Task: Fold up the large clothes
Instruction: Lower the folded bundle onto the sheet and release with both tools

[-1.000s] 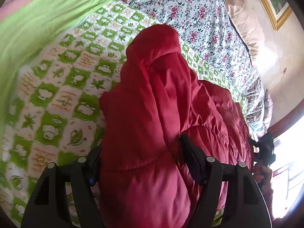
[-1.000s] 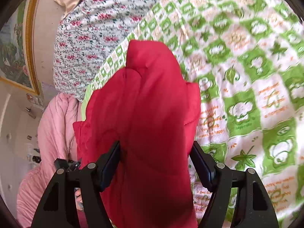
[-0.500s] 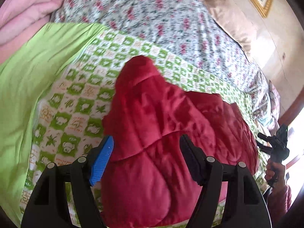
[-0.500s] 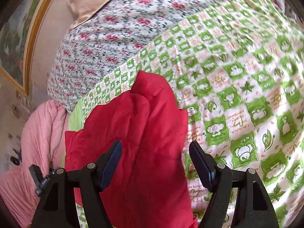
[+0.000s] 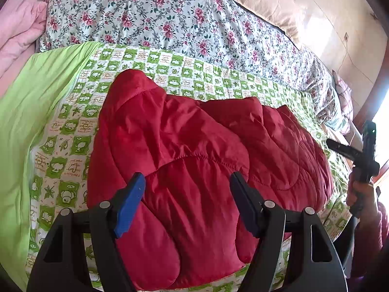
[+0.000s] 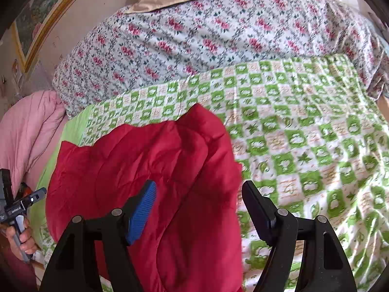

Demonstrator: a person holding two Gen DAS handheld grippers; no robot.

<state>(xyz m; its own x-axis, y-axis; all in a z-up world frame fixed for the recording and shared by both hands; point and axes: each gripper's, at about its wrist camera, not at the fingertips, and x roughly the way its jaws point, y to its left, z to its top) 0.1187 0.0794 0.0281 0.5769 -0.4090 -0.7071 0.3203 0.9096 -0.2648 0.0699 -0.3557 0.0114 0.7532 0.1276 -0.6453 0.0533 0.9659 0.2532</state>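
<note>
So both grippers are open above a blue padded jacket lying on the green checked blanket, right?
Not quite: the padded jacket is red, not blue; only one finger pad on each gripper is blue. The left wrist view shows it clearly. The rest holds: left gripper and right gripper are open above it, on the green checked blanket.

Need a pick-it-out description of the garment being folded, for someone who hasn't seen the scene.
Start at the bed: a floral quilt is heaped along its far side, and in front of it lies a green-and-white checked sheet. On that sheet is the red padded jacket, folded into a puffy bundle. It is the only solid red, stitched-quilted item; everything around it is patterned, lime green or pale pink.
</note>
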